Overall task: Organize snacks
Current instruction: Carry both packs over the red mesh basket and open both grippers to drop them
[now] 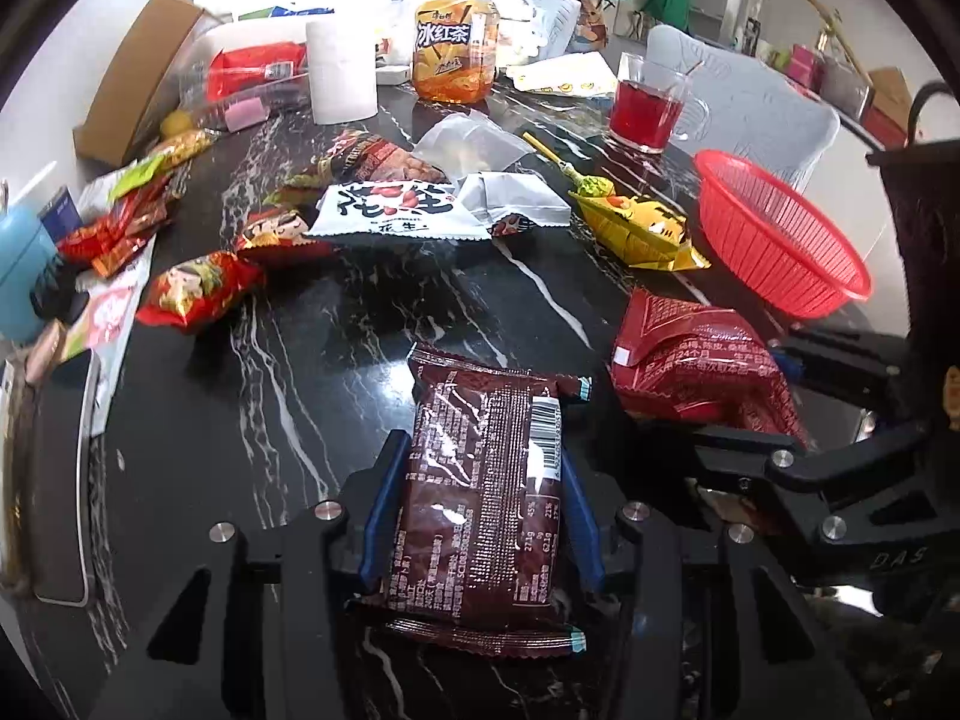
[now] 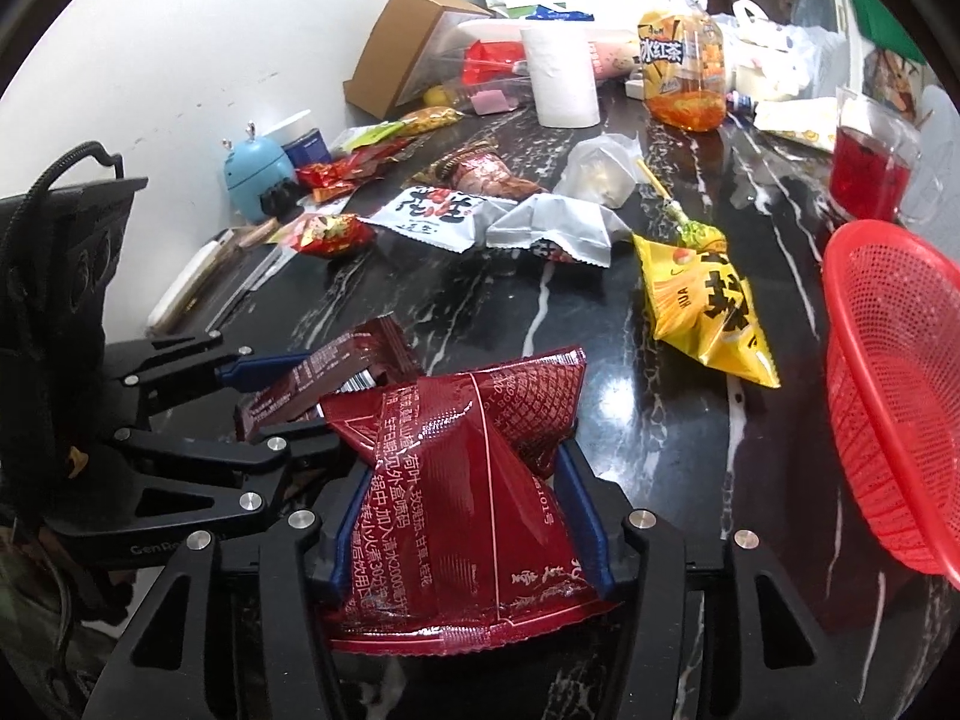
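I have both tongs angled down at the desk, side by side. My left tongs (image 1: 480, 468) pinch a brown packet (image 1: 486, 492) between their blue pads (image 1: 384, 516). My right tongs (image 2: 468, 516) clamp a red pouch (image 2: 462, 504), crumpling it. Each set shows in the other's camera.

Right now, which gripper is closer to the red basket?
Right. The right gripper, clamping the red packet, sits just left of the red basket; the left gripper, holding the brown packet, lies farther left.
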`<move>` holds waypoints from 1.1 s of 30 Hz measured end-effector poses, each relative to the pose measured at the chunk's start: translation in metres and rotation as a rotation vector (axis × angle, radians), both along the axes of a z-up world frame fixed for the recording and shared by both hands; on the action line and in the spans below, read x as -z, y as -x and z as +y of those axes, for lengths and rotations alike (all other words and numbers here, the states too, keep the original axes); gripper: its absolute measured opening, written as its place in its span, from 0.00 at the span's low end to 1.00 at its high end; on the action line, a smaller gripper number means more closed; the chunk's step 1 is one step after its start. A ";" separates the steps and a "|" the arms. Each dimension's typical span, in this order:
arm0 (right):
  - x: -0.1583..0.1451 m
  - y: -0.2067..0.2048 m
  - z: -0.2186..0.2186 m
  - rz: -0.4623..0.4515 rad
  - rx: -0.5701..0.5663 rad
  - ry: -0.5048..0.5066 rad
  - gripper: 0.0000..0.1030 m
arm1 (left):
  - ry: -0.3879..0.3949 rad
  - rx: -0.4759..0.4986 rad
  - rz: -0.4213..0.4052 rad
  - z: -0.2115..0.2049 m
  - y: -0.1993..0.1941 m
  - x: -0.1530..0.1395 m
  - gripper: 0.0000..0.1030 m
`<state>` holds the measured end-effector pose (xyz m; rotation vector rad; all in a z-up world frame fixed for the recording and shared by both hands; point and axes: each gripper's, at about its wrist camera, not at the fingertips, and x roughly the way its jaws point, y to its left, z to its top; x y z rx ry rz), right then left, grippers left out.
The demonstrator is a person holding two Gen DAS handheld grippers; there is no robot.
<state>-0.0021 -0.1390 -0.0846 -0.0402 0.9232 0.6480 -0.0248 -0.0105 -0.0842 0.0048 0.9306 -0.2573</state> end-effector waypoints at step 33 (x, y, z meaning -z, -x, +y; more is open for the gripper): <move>-0.072 0.021 -0.037 -0.126 0.100 -0.109 0.54 | 0.086 0.138 -0.207 -0.035 0.000 -0.086 0.43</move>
